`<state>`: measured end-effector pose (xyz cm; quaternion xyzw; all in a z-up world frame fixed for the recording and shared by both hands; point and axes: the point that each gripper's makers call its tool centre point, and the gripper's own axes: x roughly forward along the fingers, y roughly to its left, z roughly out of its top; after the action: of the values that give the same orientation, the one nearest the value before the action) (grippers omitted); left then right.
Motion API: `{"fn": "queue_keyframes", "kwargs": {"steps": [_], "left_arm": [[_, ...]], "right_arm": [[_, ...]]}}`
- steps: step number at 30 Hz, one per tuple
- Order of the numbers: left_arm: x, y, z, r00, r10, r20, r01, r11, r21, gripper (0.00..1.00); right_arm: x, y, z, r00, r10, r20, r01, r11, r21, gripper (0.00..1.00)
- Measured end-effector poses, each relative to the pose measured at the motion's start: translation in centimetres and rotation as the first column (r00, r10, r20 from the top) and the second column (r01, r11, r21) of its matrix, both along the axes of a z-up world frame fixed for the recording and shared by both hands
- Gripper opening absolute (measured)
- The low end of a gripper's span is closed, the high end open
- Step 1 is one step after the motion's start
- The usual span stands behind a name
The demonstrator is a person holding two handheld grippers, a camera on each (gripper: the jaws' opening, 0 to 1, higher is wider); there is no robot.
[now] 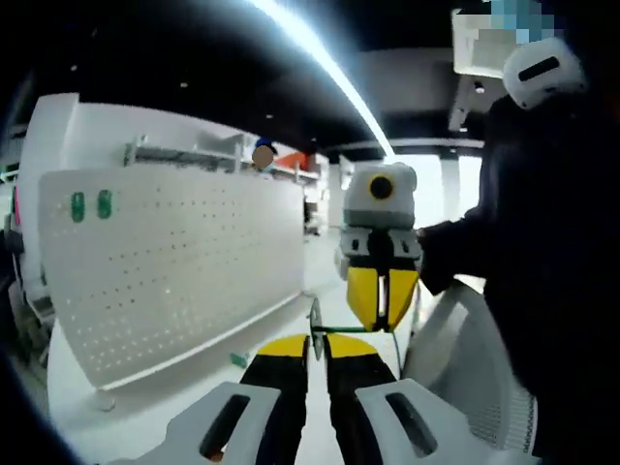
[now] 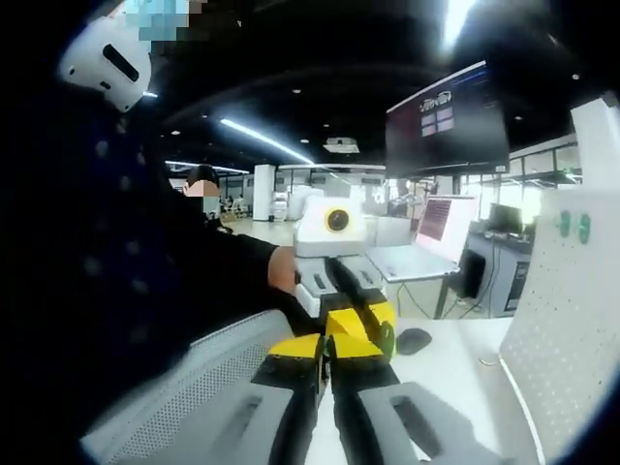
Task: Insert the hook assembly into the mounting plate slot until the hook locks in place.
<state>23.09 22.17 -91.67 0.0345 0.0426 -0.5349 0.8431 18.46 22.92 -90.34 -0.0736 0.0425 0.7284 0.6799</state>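
Currently: thin green-and-metal hook assembly (image 1: 334, 330) pinched between closed left gripper (image 1: 317, 354) and closed right gripper (image 1: 381, 312), axis spanning grippers; white perforated mounting plate (image 1: 174, 271) left of both, nearer left gripper.

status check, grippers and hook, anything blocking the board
Left gripper and right gripper both shut on the green hook, held between them. Pegboard off to the side, apart. Nothing in between.

Your left gripper (image 1: 317, 351) pinches the thin green hook (image 1: 334, 330) at bottom center, right gripper (image 1: 383, 302) facing it, white pegboard (image 1: 174, 271) on the left.
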Motion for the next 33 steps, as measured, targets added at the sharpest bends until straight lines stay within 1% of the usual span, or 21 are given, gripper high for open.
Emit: {"fn": "queue_keyframes", "kwargs": {"steps": [2,5,6,7,8,10,12,15,19,22,24,26,29,30,31,33], "left_arm": [[0.3,0.3,0.4,0.999,0.041,0.013,-0.041,0.999,-0.011,0.19],[0.4,0.9,1.1,0.995,0.093,0.036,-0.092,0.995,-0.038,0.2],[0.6,1.2,1.3,0.991,0.126,0.045,-0.124,0.991,-0.049,0.21],[0.6,1.4,1.3,0.988,0.145,0.048,-0.142,0.989,-0.05,0.22],[0.6,1.6,1.2,0.984,0.169,0.064,-0.166,0.985,-0.041,0.23],[0.6,1.9,1.1,0.977,0.204,0.066,-0.202,0.979,-0.036,0.26],[0.5,2.0,1.0,0.972,0.222,0.074,-0.22,0.975,-0.035,0.29],[0.6,2.2,0.7,0.965,0.252,0.071,-0.251,0.968,-0.028,0.34],[0.6,2.1,0.5,0.958,0.279,0.069,-0.278,0.96,-0.024,0.37],[0.7,2.2,0.3,0.947,0.311,0.08,-0.311,0.95,-0.019,0.39],[1.0,2.4,0.1,0.935,0.343,0.087,-0.343,0.939,-0.016,0.41],[1.3,2.7,-0.1,0.924,0.375,0.079,-0.374,0.927,-0.023,0.43],[1.9,3.2,-0.7,0.898,0.434,0.067,-0.433,0.901,-0.033,0.47],[1.9,3.3,-0.7,0.896,0.439,0.065,-0.438,0.898,-0.032,0.48],[2.1,3.6,-1.0,0.884,0.463,0.068,-0.463,0.886,-0.014,0.48],[2.4,3.9,-1.0,0.871,0.484,0.085,-0.486,0.874,-0.007,0.49]], "right_arm": [[0.5,-0.2,0.2,1.0,-0.019,-0.007,0.019,1.0,0.007,0.01],[1.2,-0.5,0.4,0.999,-0.043,0.004,0.043,0.999,0.008,0.01],[1.4,-0.6,0.5,0.999,-0.051,0.001,0.051,0.999,0.014,0.01],[1.6,-0.6,0.6,0.998,-0.058,0.0,0.058,0.998,0.018,0.01],[1.9,-0.7,0.8,0.998,-0.067,-0.004,0.067,0.997,0.021,0.01],[2.6,-0.8,0.9,0.996,-0.093,0.003,0.093,0.995,0.023,0.01],[3.1,-0.8,1.1,0.994,-0.108,-0.003,0.108,0.994,0.025,0.01],[4.2,-0.7,1.6,0.991,-0.137,-0.01,0.137,0.99,0.034,0.01],[5.0,-0.4,2.6,0.989,-0.149,0.005,0.148,0.987,0.054,0.01],[5.7,-0.2,3.0,0.987,-0.159,0.017,0.157,0.986,0.061,0.01],[6.3,-0.1,3.2,0.986,-0.168,0.02,0.166,0.984,0.065,0.01],[6.9,-0.1,3.4,0.983,-0.18,0.026,0.178,0.982,0.067,0.01],[8.0,-0.2,4.0,0.979,-0.202,0.035,0.199,0.977,0.079,0.01],[8.4,-0.3,4.2,0.978,-0.207,0.036,0.204,0.975,0.083,0.01],[9.1,-0.4,4.6,0.974,-0.223,0.046,0.218,0.972,0.091,0.01],[10.3,-0.5,5.3,0.968,-0.247,0.048,0.241,0.965,0.105,0.01]]}}
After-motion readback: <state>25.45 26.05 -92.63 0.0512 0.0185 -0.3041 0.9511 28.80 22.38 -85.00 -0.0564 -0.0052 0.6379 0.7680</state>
